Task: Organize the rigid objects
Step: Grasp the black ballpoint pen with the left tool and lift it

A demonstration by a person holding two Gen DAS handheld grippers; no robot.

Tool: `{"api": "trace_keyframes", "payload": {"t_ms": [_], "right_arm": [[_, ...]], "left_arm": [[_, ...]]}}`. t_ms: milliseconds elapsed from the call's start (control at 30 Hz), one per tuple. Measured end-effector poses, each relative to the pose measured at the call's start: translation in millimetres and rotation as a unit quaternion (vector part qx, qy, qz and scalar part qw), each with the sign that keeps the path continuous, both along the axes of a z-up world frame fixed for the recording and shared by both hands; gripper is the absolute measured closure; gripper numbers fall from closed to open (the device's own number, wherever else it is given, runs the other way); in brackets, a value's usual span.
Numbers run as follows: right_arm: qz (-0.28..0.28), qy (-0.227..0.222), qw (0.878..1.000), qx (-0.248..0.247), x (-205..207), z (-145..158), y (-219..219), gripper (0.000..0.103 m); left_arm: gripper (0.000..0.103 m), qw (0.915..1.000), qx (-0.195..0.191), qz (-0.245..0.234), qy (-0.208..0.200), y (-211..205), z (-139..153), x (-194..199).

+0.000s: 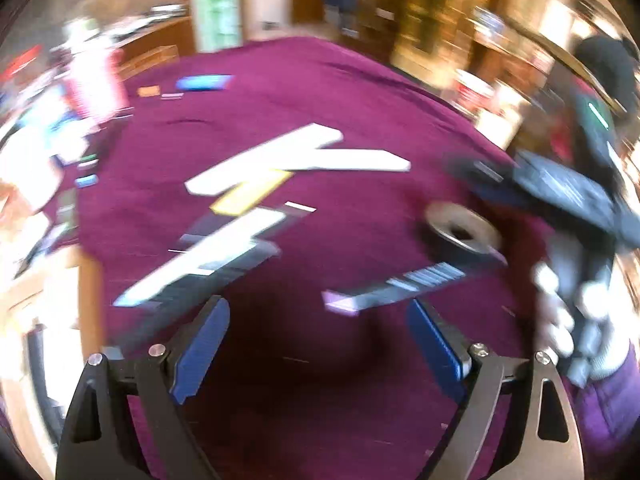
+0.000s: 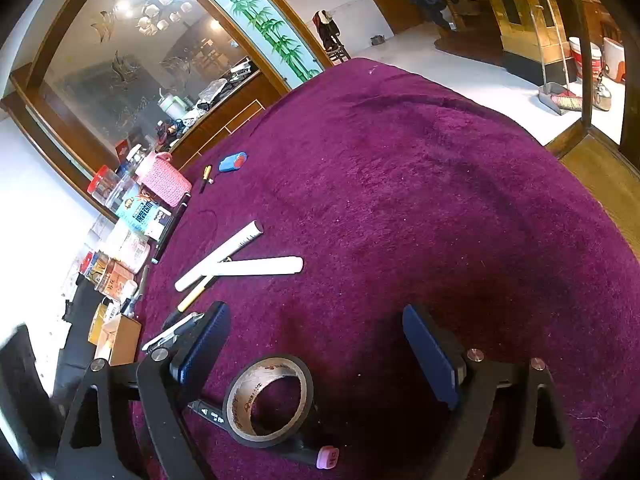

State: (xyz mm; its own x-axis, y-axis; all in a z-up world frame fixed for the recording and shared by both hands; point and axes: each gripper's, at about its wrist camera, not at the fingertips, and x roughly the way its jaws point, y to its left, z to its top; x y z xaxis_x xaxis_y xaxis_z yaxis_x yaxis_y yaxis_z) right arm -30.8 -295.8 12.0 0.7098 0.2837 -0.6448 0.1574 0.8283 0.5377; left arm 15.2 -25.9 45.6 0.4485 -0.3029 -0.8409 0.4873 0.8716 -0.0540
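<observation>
From the left wrist, badly smeared by blur, the left gripper (image 1: 318, 336) hangs spread wide and empty above the purple tablecloth (image 1: 360, 92); a dark marker (image 1: 396, 286) lies just ahead of its fingers, a tape roll (image 1: 464, 232) beyond, white tubes (image 1: 300, 156) farther out. From the right wrist, the right gripper (image 2: 316, 344) is likewise wide apart, holding nothing, with the roll (image 2: 268, 400) low between its arms, resting on the marker (image 2: 320, 454). The scattered stationery looks unsorted; a pink basket (image 2: 166, 178) at the edge seems a likely destination.
</observation>
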Motion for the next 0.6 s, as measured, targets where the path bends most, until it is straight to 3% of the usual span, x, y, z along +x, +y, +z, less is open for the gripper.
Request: {"api": "trace_keyframes", "payload": {"t_ms": [100, 267, 400, 467, 567, 600], "right_arm": [[0.0, 0.0, 1.0, -0.001, 0.0, -0.1, 0.1, 0.012], [0.004, 0.002, 1.0, -0.016, 0.7, 0.1, 4.4, 0.011], [0.005, 0.001, 1.0, -0.019, 1.1, 0.0, 5.2, 0.01], [0.006, 0.001, 1.0, -0.021, 1.3, 0.1, 5.7, 0.01], [0.007, 0.002, 1.0, -0.022, 1.4, 0.0, 5.7, 0.01], [0.007, 0.001, 1.0, -0.022, 1.4, 0.1, 5.7, 0.01]], "left_arm": [[0.013, 0.9973, -0.003, 0.073, -0.009, 35.5, -0.1, 25.1], [0.013, 0.9928, 0.02, 0.118, 0.009, 56.2, -21.4, 60.7], [0.013, 0.9928, 0.06, 0.103, -0.009, 37.8, -26.9, 59.4], [0.013, 0.9951, 0.031, 0.086, 0.038, 36.7, -31.0, 64.7], [0.01, 0.9948, 0.043, 0.04, 0.083, 18.4, -42.3, 47.0], [0.01, 0.9953, 0.051, 0.033, 0.076, 14.7, -42.6, 39.0]]}}
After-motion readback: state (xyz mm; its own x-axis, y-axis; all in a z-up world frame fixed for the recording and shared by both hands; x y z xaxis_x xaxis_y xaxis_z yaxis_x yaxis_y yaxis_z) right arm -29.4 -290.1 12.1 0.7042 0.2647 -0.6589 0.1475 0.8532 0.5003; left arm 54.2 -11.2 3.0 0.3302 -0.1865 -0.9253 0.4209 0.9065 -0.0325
